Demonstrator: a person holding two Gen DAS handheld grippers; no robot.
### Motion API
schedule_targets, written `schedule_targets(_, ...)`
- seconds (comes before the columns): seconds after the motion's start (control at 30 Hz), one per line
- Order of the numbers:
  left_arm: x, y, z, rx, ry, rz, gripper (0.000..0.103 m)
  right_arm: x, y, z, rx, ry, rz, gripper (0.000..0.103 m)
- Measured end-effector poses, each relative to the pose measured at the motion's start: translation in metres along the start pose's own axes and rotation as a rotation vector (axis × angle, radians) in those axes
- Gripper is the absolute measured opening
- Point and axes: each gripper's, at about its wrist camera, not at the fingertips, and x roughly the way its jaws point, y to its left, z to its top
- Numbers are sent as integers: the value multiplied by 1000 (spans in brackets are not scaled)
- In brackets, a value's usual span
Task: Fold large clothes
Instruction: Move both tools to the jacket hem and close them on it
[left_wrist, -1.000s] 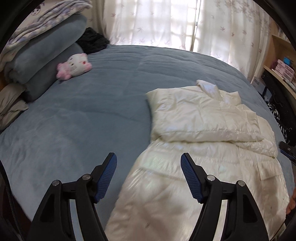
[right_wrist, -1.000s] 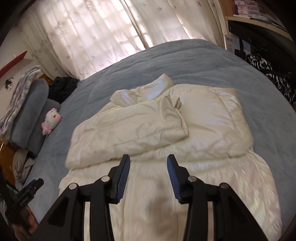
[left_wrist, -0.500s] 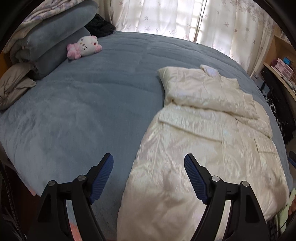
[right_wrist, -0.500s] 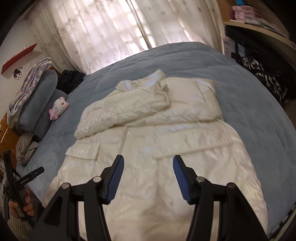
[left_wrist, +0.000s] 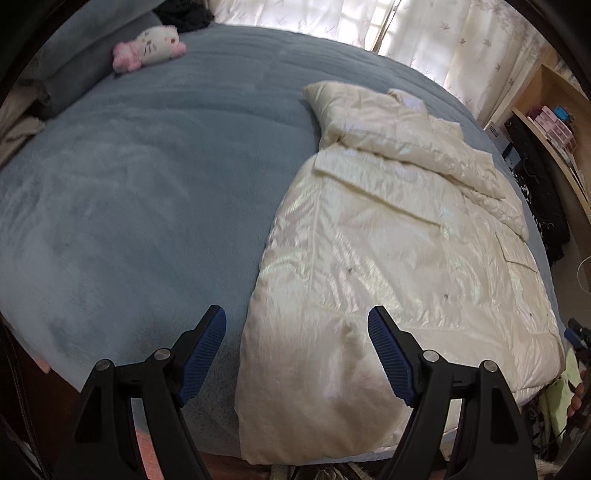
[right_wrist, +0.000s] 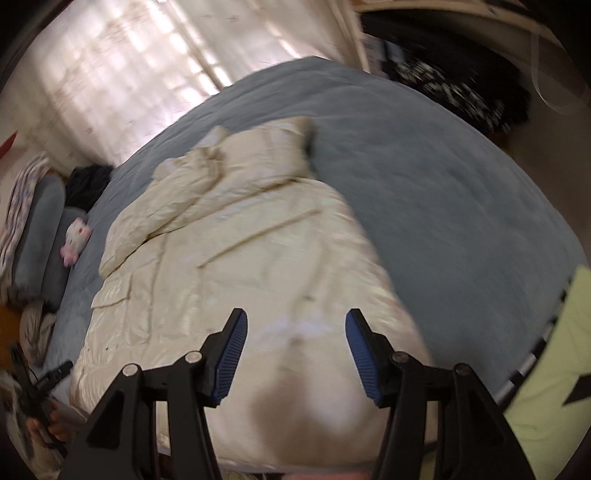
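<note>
Both grippers hold nothing. The left gripper (left_wrist: 295, 350) has opened slightly, the right gripper (right_wrist: 293, 350) more — both now hover over the jacket's (left_wrist: 388, 240) hem at the bed's (left_wrist: 129, 203) near edge, pulled back from its sleeves-folded top. Likely next: grasp the hem corners.

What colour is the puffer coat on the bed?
Glossy cream-white puffer coat, clearest in the left wrist view.
</note>
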Motion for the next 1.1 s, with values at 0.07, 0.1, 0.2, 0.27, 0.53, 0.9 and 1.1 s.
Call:
schedule_targets(0.07, 7, 5, -1, -14, 15, -7, 78, 0, -14, -3, 39, 13, -14, 56)
schedule_targets(0.1, 10, 7, -2, -20, 23, -10, 78, 0, -19, -4, 51, 17, -22, 56)
schedule_targets(0.2, 21, 14, -5, -26, 52, -29, 78, 4, -32, -9, 90, 39, -28, 56)
schedule_targets(0.27, 27, 19, -7, -43, 69, -49, 78, 7, -37, -12, 109, 50, -26, 56)
schedule_targets(0.53, 37, 30, -10, -51, 72, -128, 86, 17, -54, -25, 160, 91, -33, 56)
schedule_targets(0.9, 48, 18, -12, 22, 68, -142, 102, 18, -63, -32, 182, 78, -42, 57)
schedule_targets(1.1, 54, 14, -12, 28, 68, -127, 102, 27, -54, -38, 152, 96, -16, 66)
